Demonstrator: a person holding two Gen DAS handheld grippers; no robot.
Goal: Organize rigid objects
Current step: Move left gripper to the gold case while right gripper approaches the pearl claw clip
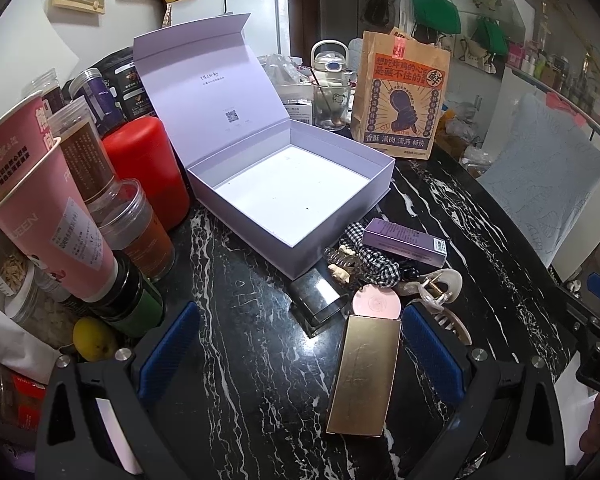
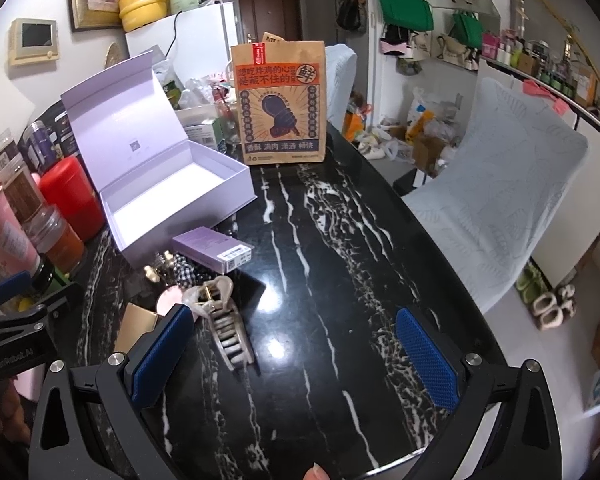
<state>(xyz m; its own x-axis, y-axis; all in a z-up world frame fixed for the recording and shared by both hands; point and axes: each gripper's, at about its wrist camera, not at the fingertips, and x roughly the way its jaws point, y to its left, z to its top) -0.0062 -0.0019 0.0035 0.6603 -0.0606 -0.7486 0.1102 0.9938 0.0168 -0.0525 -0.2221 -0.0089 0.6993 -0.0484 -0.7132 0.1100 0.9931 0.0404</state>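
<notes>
White and pale purple, the big cardboard box [image 1: 296, 184] sits open on the black marble table [image 1: 236, 360] with nothing inside, so the tidying has not really started. All the small things lie in a pile at about 5 o'clock from the box: a long gold box [image 1: 364, 372], a purple carton [image 1: 404, 242], a round pink case [image 1: 376, 306], a beige hair claw [image 2: 224, 328] and a checked scrunchie [image 1: 374, 264]. The left gripper [image 1: 296, 352] is wide open by the gold box and holds nothing; the right gripper [image 2: 296, 360] is wide open and empty too.

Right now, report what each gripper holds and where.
Nothing is held. The left gripper and right gripper are both open above the table.
</notes>
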